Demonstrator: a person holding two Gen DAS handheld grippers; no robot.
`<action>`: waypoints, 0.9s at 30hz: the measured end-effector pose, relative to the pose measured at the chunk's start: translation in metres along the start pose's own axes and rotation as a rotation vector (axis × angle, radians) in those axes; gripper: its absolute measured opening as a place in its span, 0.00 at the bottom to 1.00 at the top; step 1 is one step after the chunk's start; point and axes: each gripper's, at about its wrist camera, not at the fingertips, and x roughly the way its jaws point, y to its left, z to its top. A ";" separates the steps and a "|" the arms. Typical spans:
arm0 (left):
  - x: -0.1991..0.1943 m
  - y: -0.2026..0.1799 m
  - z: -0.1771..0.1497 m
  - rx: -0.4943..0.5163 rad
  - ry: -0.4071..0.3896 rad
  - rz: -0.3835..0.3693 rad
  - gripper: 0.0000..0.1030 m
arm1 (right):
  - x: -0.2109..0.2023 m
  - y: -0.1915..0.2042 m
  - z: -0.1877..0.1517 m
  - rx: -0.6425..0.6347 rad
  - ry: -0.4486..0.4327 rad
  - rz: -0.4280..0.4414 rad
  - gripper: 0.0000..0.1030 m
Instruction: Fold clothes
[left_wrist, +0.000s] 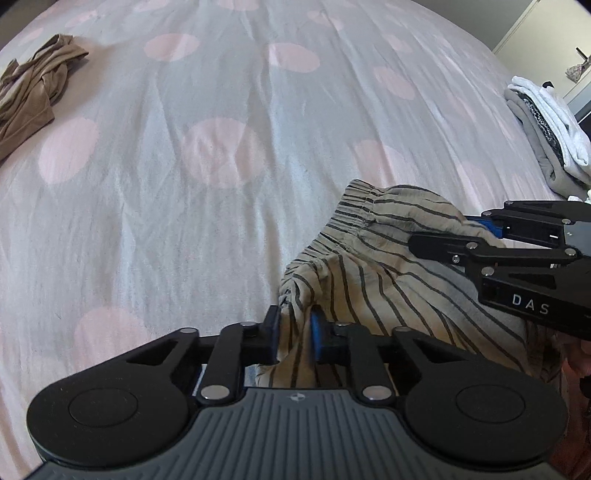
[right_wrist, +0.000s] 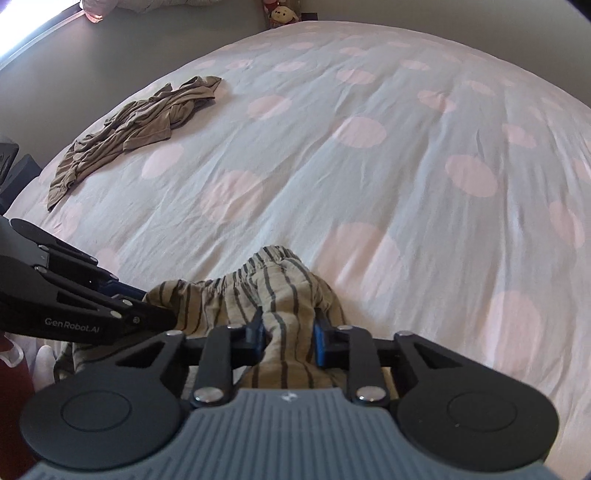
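Both grippers, left and right, pinch the striped garment at the bed's near edge; brown clothing lies well apart; casings read "DAS" and "GenRobot.AI"

The striped garment is bunched on the bed at its near edge. The left gripper is set at the garment's left part, and the right gripper at its right. A crumpled garment is laid far off to the left on the bed. A stack of folded clothes is placed at the right edge.
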 end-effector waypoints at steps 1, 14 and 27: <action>-0.007 -0.002 0.002 0.008 -0.024 0.002 0.07 | -0.007 0.000 0.003 0.002 -0.015 -0.007 0.21; -0.180 -0.092 0.112 0.243 -0.491 0.132 0.04 | -0.167 0.002 0.099 -0.083 -0.355 -0.192 0.16; -0.259 -0.153 0.119 0.406 -0.699 0.172 0.04 | -0.280 0.018 0.128 -0.127 -0.585 -0.321 0.16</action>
